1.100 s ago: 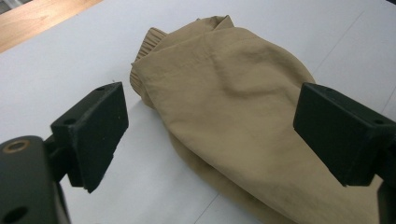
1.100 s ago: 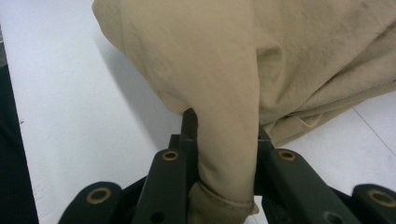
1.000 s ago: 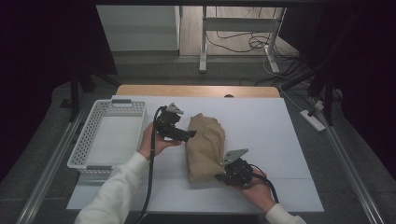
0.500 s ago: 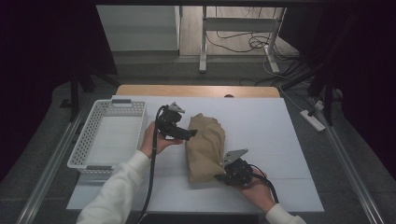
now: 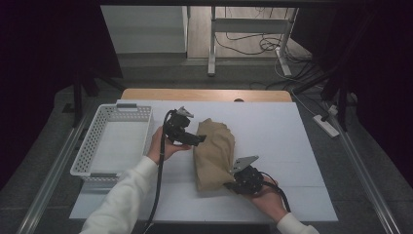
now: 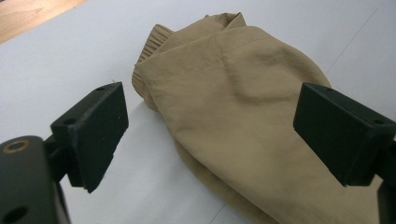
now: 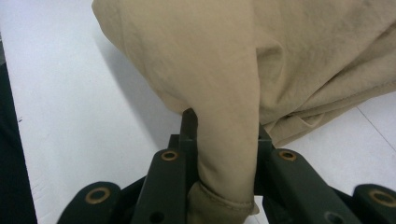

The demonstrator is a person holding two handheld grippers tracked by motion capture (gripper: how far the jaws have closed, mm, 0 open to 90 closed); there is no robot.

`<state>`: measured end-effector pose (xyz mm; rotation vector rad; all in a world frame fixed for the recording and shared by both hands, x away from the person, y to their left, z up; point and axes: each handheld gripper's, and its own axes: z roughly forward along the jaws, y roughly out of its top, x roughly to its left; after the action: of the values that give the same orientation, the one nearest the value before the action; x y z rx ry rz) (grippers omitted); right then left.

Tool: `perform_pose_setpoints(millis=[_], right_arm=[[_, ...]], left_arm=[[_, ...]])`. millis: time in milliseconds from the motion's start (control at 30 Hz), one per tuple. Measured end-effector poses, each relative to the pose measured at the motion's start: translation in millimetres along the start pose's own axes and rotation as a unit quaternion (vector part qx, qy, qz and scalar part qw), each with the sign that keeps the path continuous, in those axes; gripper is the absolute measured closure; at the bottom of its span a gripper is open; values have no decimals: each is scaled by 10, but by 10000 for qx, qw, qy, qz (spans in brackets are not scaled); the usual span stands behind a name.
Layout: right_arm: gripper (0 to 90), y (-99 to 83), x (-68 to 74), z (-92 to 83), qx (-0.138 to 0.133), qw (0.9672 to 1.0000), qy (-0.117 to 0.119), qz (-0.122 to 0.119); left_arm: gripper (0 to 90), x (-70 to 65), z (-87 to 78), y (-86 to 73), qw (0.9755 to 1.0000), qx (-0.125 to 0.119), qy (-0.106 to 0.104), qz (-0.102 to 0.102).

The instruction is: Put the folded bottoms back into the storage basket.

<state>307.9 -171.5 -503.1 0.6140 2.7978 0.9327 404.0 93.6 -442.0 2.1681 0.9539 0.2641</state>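
Observation:
A folded tan garment (image 5: 214,152) lies in the middle of the white table top (image 5: 272,131). Its ribbed cuff (image 6: 152,44) points to the far side in the left gripper view. My left gripper (image 5: 198,140) hovers at the garment's left edge, open, jaws wide apart over the cloth (image 6: 243,107). My right gripper (image 5: 233,180) sits at the garment's near right corner, shut on a fold of the tan garment (image 7: 229,140) that runs between its jaws.
A white perforated basket (image 5: 114,141) stands at the table's left side, with nothing visible in it. A wooden strip (image 5: 204,95) edges the table's far side. Cables and a power strip (image 5: 326,125) lie on the floor beyond.
The left gripper has shifted very slightly toward the garment. The right gripper and the garment have stayed in place.

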Motion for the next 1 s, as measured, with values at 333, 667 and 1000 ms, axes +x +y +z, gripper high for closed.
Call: perform_pose_setpoints(millis=[333, 667, 1000], right_arm=[[748, -1, 1, 2, 1, 10000, 2, 2], [748, -2, -1, 4, 8, 10000, -7, -9], [748, -2, 3, 3, 4, 10000, -4, -8]], left_arm=[[109, 1, 15, 25, 10000, 26, 25, 19], [109, 8, 82, 66, 10000, 76, 12, 17], [109, 9, 135, 98, 9999, 139, 23, 26]])
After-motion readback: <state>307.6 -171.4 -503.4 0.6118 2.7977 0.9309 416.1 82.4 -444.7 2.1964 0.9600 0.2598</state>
